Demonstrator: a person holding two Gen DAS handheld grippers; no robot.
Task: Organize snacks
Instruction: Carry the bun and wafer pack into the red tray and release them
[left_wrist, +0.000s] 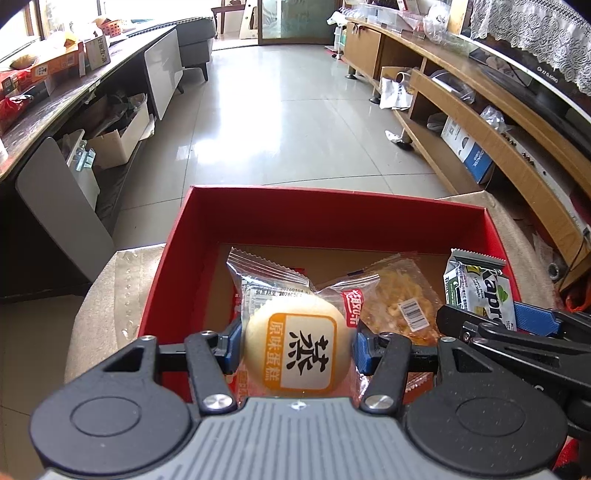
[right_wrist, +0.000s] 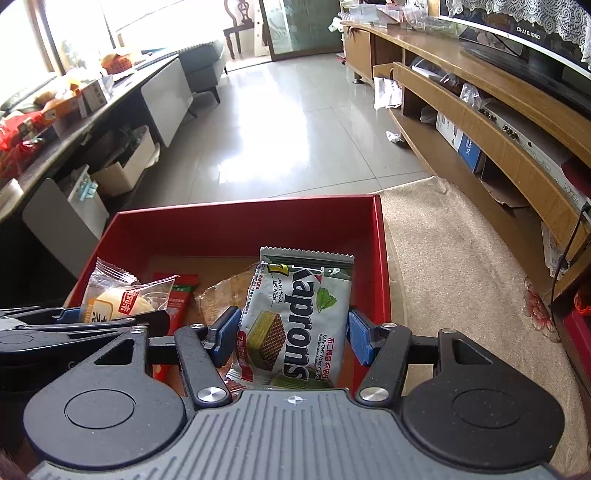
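My left gripper (left_wrist: 297, 349) clamped on cake packet (left_wrist: 295, 350), right gripper (right_wrist: 293, 334) clamped on wafer pack (right_wrist: 295, 317); both above red box (left_wrist: 332, 218) near edge, for dropping inside.

The box (left_wrist: 221, 218) stands on a cloth-covered surface (right_wrist: 461, 258), with the floor (left_wrist: 295, 110) behind it. In the box lies a pastry packet (left_wrist: 399, 295). Over the box, the cake packet (left_wrist: 295, 350) is on the left and the wafer packet (right_wrist: 295, 317) on the right.
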